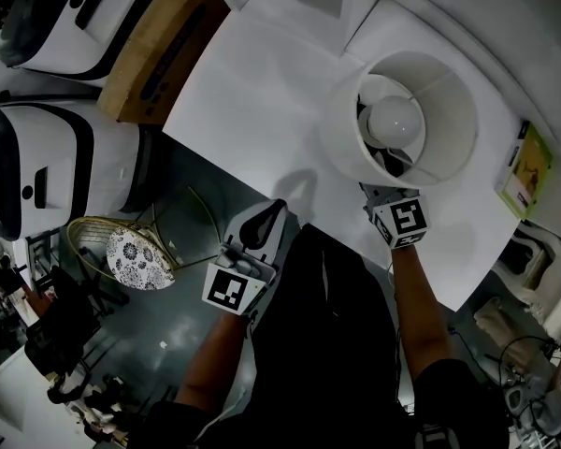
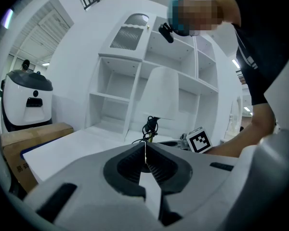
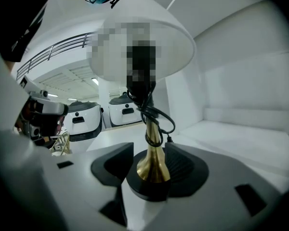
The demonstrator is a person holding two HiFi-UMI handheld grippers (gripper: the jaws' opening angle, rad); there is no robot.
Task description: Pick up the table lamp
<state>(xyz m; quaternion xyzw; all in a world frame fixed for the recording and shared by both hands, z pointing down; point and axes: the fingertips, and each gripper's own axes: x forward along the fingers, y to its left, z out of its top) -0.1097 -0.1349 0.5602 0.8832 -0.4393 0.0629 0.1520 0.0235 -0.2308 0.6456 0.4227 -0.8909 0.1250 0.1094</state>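
With the right gripper jaws spread round the lamp stem and the left gripper jaws pressed together empty, a low one-handed pinch may let the top-heavy lamp tip.

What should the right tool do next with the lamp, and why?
Probably close the right tool on the table lamp's brass stem: its jaws stand open either side of it, not pressing, so lifting now would leave it behind.

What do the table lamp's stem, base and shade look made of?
Stem: polished brass-like metal, golden with bright glints. Base: matte black disc, metal or plastic, unclear. Shade: smooth white, likely fabric or plastic; no weave visible.
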